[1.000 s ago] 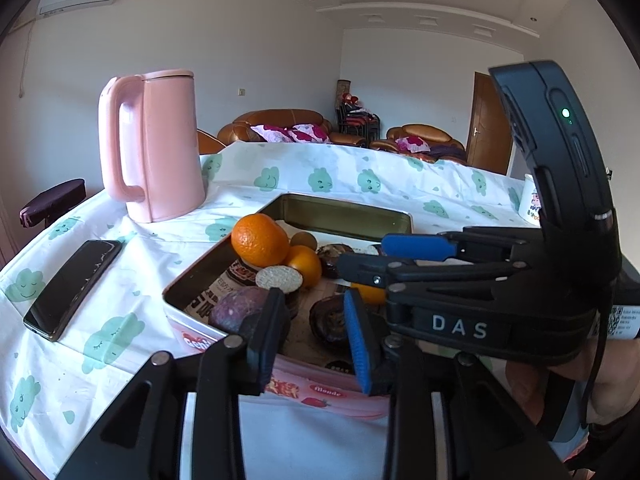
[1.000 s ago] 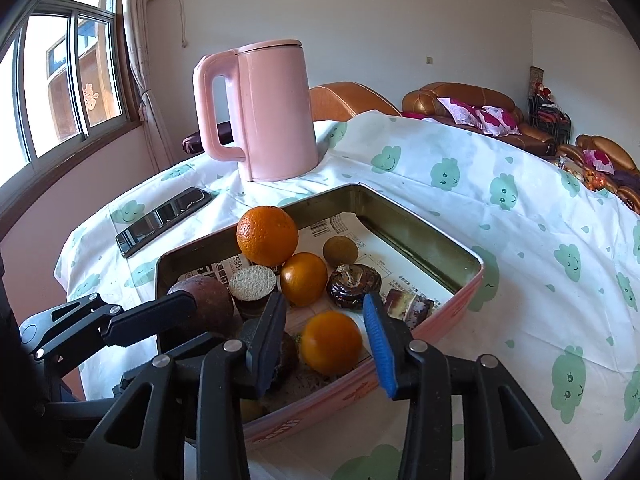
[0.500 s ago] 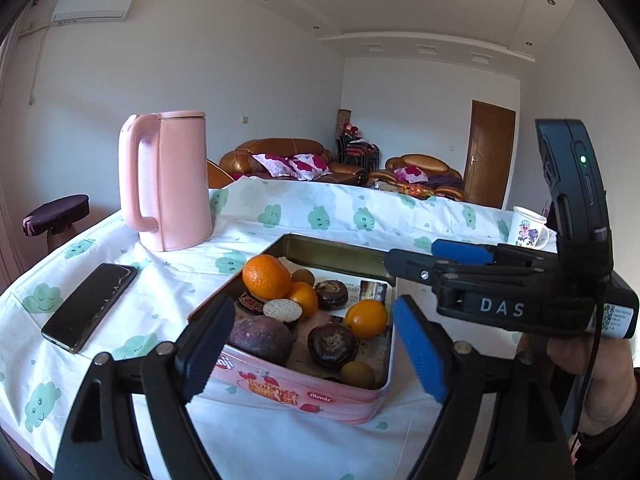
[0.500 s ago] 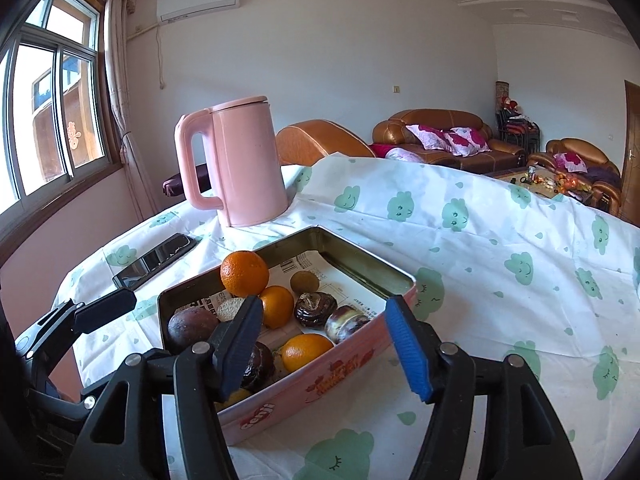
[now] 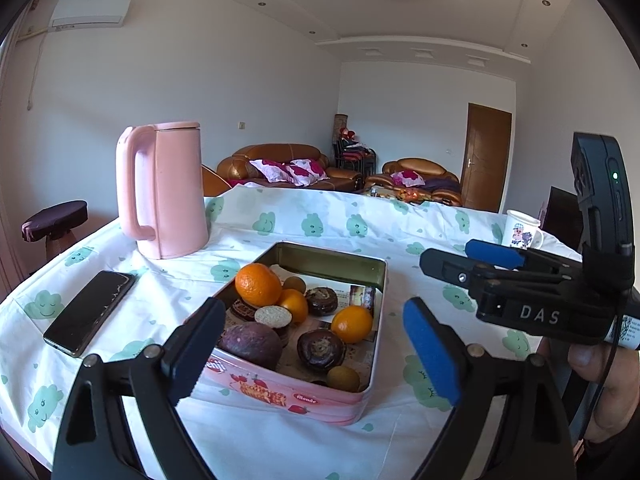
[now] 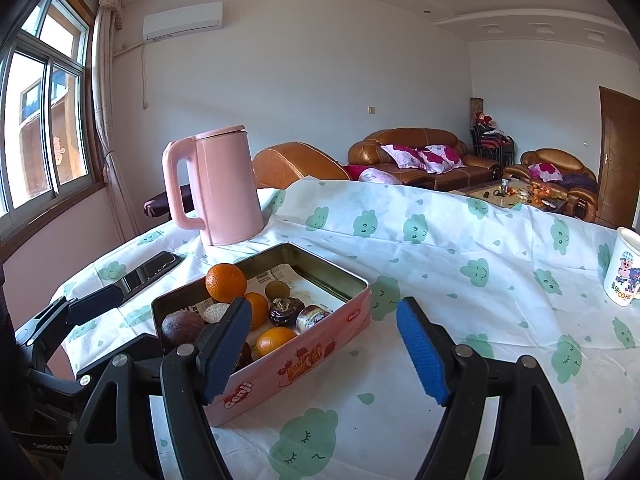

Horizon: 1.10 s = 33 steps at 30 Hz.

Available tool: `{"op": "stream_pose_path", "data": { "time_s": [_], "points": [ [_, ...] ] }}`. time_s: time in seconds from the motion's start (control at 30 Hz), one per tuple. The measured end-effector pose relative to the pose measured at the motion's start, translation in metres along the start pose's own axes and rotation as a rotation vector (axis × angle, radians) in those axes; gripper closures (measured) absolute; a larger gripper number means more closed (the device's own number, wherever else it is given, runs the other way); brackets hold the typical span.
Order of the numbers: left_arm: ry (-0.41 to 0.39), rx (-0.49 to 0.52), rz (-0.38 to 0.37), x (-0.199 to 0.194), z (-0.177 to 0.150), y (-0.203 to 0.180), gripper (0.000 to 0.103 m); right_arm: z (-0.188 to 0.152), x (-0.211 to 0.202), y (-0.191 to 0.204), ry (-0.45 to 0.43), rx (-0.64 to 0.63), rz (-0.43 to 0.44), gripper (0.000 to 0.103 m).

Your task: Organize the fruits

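A pink tin (image 5: 280,392) lined with newspaper holds a big orange (image 5: 258,284), two smaller oranges (image 5: 352,324), a purple passion fruit (image 5: 250,344), small brown fruits (image 5: 343,378) and dark round pieces (image 5: 320,346). My left gripper (image 5: 314,344) hovers before the tin's near wall, its jaws wide and still opening, with nothing gripped. My right gripper (image 6: 322,344) hangs off the tin's (image 6: 304,364) right corner, jaws also opening and holding nothing. In the left wrist view the right gripper (image 5: 468,260) appears to the tin's right, held by a hand.
A pink kettle (image 5: 164,192) stands behind the tin on the left. Left of the tin lies a dark phone (image 5: 90,312). A white cartoon mug (image 6: 622,276) stands far right. The cloud-print tablecloth (image 6: 460,320) spreads to the right. A stool (image 5: 54,220) stands beyond the table's left edge.
Both grippers have drawn back and up from over the tin's fruit. Their jaws went from nearly shut to wide apart. The fruit in the tin has not moved.
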State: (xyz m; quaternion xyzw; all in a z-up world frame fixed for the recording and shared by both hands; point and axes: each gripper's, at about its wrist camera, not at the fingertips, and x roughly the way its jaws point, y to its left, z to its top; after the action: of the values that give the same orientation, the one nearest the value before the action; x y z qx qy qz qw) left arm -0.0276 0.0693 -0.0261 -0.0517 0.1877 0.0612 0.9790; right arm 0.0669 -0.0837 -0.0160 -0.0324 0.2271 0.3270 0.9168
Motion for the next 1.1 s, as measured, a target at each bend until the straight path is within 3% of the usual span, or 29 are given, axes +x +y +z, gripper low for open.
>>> {"op": "stream_pose_path", "data": {
  "time_s": [1.1],
  "points": [
    [-0.004, -0.005, 0.011, -0.0008, 0.0007, 0.0030, 0.007, -0.0009, -0.0049, -0.0063, -0.008, 0.016, -0.004, 0.027]
  ]
}}
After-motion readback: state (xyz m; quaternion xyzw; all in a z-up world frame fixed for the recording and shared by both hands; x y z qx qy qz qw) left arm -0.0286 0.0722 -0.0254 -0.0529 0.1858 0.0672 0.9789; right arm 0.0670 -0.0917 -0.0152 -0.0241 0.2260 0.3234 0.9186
